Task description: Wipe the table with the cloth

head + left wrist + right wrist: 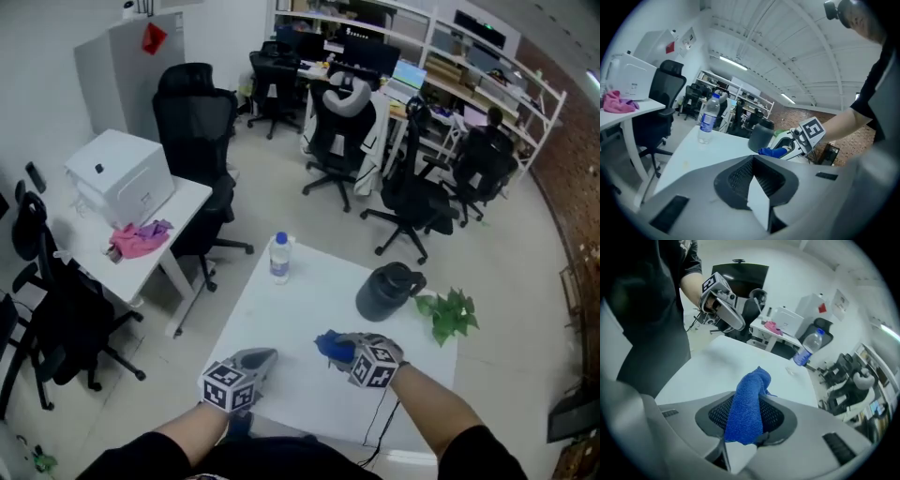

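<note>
Plainly, little writing is showing itself: the blue label on the water bottle (279, 258) is carrying print too small to read, a red tag (153, 37) is hanging on the grey cabinet at ten o'clock in the head view, and each gripper's cube is wearing black-and-white square markers.

A white table (309, 291) is filling the middle of the head view, standing on a pale floor in an office. Black office chairs are crowding the room from eleven to two o'clock, shelves and screens are lining the far wall, and brick is showing at three o'clock. A second white table (178, 202) is standing at nine o'clock, bearing one white box (122, 173) and one pink cloth (139, 237).

On the near table one bottle is standing at eleven o'clock from its centre, one dark jug (386, 291) at two o'clock, and one green plant (450, 314) is lying at the three o'clock edge.

One blue cloth (747, 408) is sitting bunched between the jaws of the right gripper (345, 351), which are clamping it over the table at five o'clock. The left gripper (258, 359) is hovering at seven o'clock with its jaws together and nothing between them.
</note>
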`<state>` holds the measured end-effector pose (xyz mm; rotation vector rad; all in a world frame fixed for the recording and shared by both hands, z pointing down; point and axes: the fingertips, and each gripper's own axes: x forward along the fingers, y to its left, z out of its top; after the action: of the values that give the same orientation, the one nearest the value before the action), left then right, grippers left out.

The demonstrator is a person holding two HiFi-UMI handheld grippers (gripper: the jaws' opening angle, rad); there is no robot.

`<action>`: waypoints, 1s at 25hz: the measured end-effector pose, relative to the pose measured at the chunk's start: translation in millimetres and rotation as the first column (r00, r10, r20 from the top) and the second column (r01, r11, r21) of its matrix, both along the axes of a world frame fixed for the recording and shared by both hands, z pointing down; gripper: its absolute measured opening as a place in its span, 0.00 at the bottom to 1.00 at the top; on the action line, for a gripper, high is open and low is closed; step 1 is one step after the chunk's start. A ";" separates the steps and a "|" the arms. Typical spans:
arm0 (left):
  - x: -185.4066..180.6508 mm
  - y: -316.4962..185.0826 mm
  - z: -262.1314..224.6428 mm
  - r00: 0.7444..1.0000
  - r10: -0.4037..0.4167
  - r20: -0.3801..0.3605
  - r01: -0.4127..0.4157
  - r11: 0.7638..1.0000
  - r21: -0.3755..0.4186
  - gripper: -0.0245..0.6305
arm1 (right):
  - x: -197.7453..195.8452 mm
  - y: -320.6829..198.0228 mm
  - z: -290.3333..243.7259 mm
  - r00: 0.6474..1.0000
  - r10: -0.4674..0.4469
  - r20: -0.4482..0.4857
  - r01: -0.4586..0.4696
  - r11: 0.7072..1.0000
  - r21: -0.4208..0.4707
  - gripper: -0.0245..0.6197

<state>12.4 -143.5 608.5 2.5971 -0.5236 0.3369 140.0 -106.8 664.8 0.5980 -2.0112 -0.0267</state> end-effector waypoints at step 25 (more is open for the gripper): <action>-201.8 -94.8 38.6 0.961 -0.265 0.078 0.267 0.964 -0.014 0.04 | -178.2 -190.3 105.0 0.658 -0.668 -0.349 0.674 0.728 -0.124 0.26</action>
<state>-189.5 -238.3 647.2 2.4570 -0.8788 0.3486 -38.2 -297.0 769.9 -0.1835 -1.7441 -0.5715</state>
